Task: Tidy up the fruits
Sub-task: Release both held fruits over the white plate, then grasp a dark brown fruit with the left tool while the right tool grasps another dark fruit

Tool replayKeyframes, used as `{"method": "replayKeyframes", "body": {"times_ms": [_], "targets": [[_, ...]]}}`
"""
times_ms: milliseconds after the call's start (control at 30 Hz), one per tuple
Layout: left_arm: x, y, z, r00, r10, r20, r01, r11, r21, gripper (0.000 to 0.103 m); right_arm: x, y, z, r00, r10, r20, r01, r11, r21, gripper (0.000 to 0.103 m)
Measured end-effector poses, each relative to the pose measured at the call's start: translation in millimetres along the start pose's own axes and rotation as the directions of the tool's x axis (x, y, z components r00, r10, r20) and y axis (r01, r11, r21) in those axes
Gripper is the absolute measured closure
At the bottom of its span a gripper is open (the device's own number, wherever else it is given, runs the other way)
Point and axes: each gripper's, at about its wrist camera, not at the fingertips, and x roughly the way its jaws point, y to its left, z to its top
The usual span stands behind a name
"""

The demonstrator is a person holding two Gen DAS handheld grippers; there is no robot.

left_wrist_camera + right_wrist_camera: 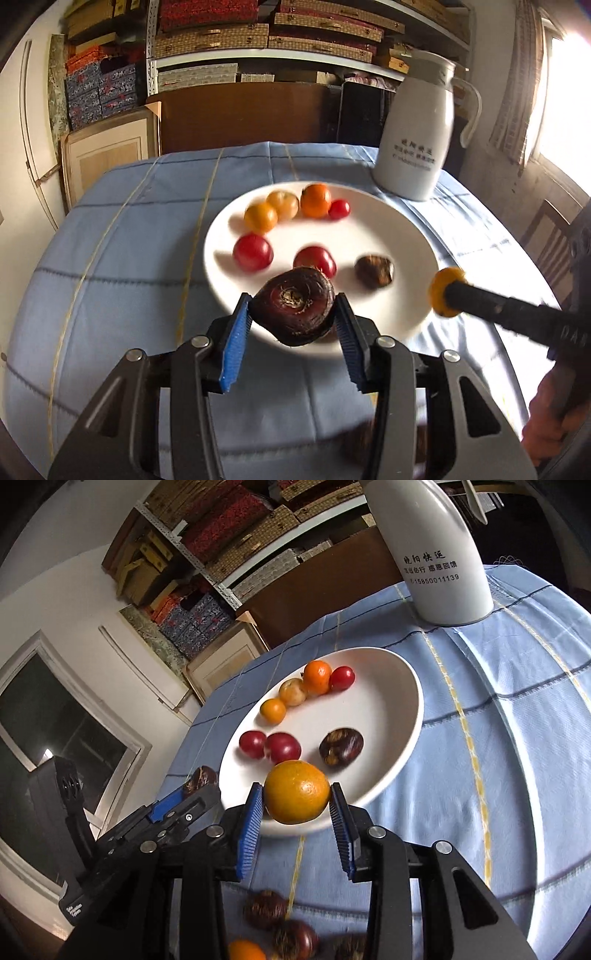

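Note:
My left gripper (294,314) is shut on a dark brown water chestnut (295,302), held above the near rim of a white plate (369,229). On the plate lie three orange fruits (316,199), three red tomatoes (253,252) and another chestnut (373,271). My right gripper (297,797) is shut on a small orange (297,792) over the plate's (376,709) near rim. It also shows at the right of the left wrist view, as the right gripper (448,291). The left gripper (195,790) with its chestnut (201,777) appears at the left of the right wrist view.
A tall white jug (417,133) stands behind the plate on the blue checked tablecloth (129,229). Loose chestnuts (264,908) and an orange (245,950) lie on the cloth under my right gripper. A wooden chair (554,240) and a person's hand (546,417) are at the right.

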Motion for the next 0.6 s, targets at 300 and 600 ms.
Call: {"method": "replayKeyframes", "body": {"times_ms": [300, 600], "targets": [[9.7, -8.2, -9.2, 1.0, 0.028, 0.005, -0.029, 0.996, 0.08, 0.028, -2.4, -10.4, 3.5, 0.999, -0.007, 0.045, 0.007, 1.0, 0.002, 0.041], [-12.0, -6.6, -49.0, 0.999, -0.015, -0.029, 0.017, 0.998, 0.066, 0.02, -29.4, -31.9, -17.4, 0.998, -0.029, 0.051, 0.026, 0.998, 0.055, 0.034]]}}
